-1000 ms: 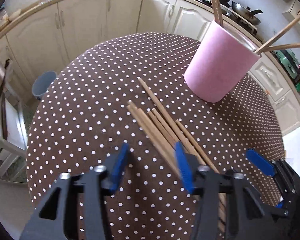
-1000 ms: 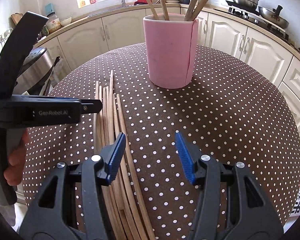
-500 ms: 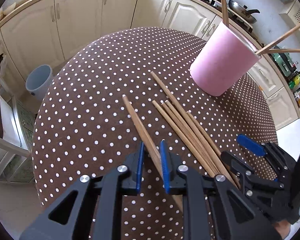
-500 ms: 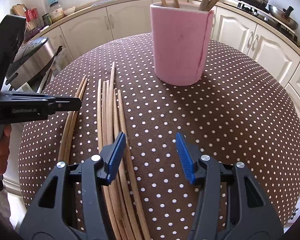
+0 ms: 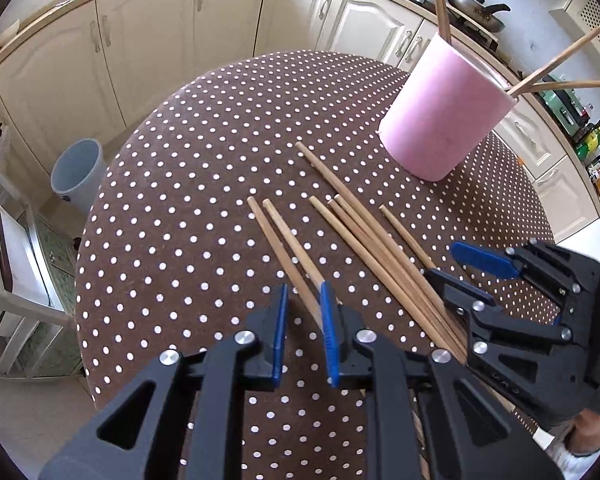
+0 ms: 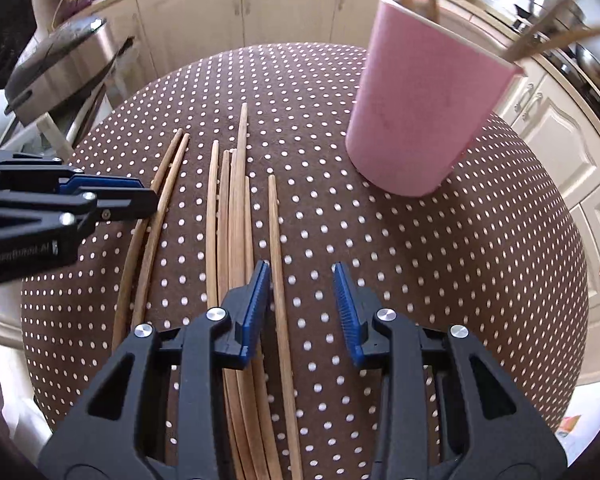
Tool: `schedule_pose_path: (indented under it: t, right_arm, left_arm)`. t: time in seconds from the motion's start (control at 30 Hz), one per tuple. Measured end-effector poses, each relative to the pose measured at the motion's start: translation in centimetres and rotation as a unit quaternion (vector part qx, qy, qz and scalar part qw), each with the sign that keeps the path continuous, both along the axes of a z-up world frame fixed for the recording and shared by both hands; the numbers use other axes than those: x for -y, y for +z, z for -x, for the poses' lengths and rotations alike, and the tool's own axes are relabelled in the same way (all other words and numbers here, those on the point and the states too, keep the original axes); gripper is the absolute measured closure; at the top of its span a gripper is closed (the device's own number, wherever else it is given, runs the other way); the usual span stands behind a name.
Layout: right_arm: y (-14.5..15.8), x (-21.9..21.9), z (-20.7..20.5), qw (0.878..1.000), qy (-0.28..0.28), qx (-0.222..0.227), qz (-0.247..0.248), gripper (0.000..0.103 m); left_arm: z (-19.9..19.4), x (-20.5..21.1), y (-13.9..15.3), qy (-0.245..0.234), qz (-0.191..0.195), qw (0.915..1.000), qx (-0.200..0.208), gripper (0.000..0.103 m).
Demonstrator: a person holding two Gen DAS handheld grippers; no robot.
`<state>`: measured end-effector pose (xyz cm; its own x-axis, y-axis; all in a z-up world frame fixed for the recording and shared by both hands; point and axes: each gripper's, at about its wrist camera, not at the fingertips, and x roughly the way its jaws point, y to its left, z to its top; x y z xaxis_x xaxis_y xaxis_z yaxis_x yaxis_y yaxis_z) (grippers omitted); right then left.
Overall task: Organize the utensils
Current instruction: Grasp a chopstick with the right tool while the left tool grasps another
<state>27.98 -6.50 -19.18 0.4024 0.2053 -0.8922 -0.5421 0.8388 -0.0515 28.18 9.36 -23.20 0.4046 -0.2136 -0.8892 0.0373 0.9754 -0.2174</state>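
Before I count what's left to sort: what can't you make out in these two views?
- Cup contents: both views show only its outer wall and sticks poking out; the count inside is hidden.
- Near ends of the loose chopsticks: covered by the right claw and cut off by the bottom edge.
- Left claw grip on the pair: the pads hide the contact.
- Stovetop pans: blurred, right wrist view.

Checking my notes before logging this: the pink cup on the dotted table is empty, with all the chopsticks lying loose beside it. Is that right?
Not quite. The pink cup is not empty: several chopsticks already stand in it, as the left wrist view shows. The other chopsticks do lie loose beside it on the dotted table.
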Motion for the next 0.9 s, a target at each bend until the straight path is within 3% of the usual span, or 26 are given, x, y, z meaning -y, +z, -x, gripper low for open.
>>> schedule_pose_path:
  t: [0.03, 0.2, 0.47, 0.7, 0.9]
  right_arm:
    - [0.0, -0.5, -0.4, 1.0, 0.004, -0.007, 0.007, 0.07]
    - [0.1, -2.8, -2.0, 0.998, 0.028, -0.046, 0.016, 0.094]
    - [-0.2, -3.8, -2.5, 0.998, 0.02, -0.058, -0.001, 0.097]
    - [-0.1, -2.4, -1.6, 0.998, 0.018, -0.055, 0.0, 0.097]
    - [-0.1, -2.2, -1.6, 0.998, 0.016, -0.055, -0.004, 0.097]
  left_arm:
    - [-0.3, 0.0, 0.0, -0.002, 0.006, 1.0, -0.004, 0.086]
    - [-1.5, 1.0, -0.2, -0.005, -0.001, 1.0, -0.008, 0.086]
    - [-1.6, 0.9, 0.1, -0.004, 0.003, 1.0, 0.005, 0.094]
    - [-0.9, -0.6, 0.1, 0.002, -0.009, 0.9999, -0.012, 0.094]
    - [-1.9, -1.4, -0.2, 0.008, 0.008, 0.9996, -0.024, 0.094]
